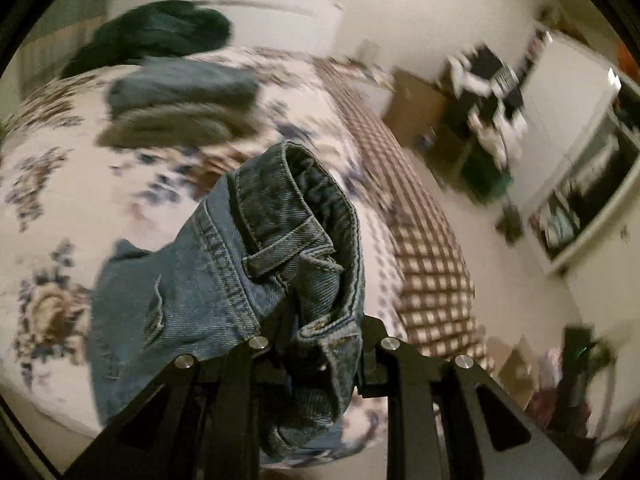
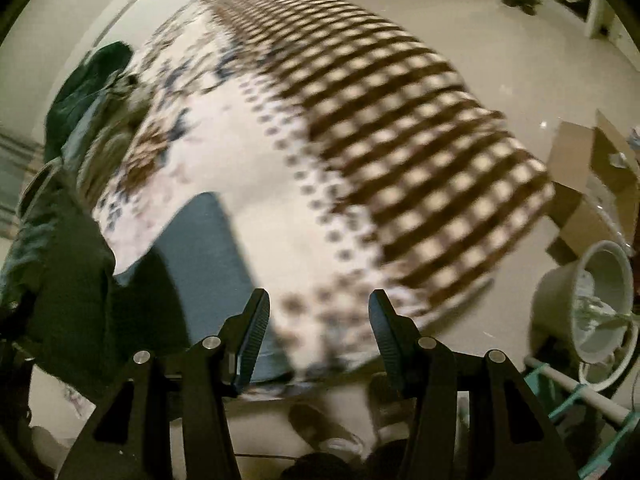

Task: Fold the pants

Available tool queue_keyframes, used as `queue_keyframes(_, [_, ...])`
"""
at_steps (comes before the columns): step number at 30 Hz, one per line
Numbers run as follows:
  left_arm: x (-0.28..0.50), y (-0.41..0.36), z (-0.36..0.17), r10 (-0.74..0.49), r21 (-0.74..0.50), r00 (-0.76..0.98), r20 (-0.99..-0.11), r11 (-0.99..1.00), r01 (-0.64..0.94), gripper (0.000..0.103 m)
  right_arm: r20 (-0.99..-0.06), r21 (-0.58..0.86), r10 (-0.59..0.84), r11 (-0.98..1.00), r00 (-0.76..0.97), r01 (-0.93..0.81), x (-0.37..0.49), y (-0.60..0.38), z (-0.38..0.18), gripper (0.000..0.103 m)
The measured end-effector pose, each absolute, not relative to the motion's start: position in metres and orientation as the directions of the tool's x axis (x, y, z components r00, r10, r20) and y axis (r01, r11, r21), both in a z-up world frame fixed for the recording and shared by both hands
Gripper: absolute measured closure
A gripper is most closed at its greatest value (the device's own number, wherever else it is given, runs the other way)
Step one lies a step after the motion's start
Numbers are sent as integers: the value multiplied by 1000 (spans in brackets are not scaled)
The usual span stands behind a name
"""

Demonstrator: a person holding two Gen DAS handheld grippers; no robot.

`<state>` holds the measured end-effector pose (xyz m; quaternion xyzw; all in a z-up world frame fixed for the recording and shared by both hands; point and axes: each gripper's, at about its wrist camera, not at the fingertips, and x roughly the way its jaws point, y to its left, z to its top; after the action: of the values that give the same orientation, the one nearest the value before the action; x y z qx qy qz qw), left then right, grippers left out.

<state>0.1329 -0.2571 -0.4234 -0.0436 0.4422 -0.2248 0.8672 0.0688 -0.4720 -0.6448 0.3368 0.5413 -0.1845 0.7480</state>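
Note:
My left gripper (image 1: 320, 344) is shut on the waistband of the blue jeans (image 1: 256, 248), which bunch up in front of the camera and hang down onto the floral bedspread (image 1: 60, 200). A belt loop and seam show clearly. My right gripper (image 2: 318, 320) is open and empty above the bed's near edge. Part of the jeans (image 2: 208, 248) lies flat on the bed just left of its left finger (image 2: 252, 332). The view is blurred by motion.
Folded blue and grey garments (image 1: 180, 112) and a dark green one (image 1: 160, 36) lie at the bed's far side. A checked blanket (image 2: 420, 152) covers the bed's right side. A white bucket (image 2: 592, 300), cardboard boxes (image 2: 592, 184) and a shoe (image 2: 320, 428) are on the floor.

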Motion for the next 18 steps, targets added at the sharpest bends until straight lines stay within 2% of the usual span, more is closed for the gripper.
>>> queue_keyframes(6, [126,-308,-466,-385,-217,339,-858,871,441,80,-950,287,118,698,291,656,55,-490,-658,49])
queue_keyframes(8, [126,-306,-468,-392,-250,293,-872,871,422,74,-949,296,141,702,281,648,56,-493,-659,37])
queue_keyframes(9, [129,-300,-464,-399,-273,272,-876,874,402,69,-947,304,148,700,285,646,57,-495,-657,34])
queue_keyframes(10, [133,-295,-460,-405,-291,251,-879,874,389,56,-944,314,156,695,291,647,58,-498,-655,27])
queue_keyframes(11, [132,-294,-459,-414,-308,235,-879,871,382,38,-938,333,168,683,304,651,59,-502,-653,24])
queue_keyframes(13, [137,-278,-446,-443,-352,229,-867,869,347,19,-925,369,189,659,330,656,65,-509,-646,16])
queue_keyframes(14, [140,-271,-443,-453,-365,235,-860,868,338,17,-913,398,203,643,355,655,71,-513,-641,12])
queue_keyframes(18, [162,-225,-419,-476,-414,266,-838,873,260,17,-857,503,265,617,442,606,104,-514,-626,8])
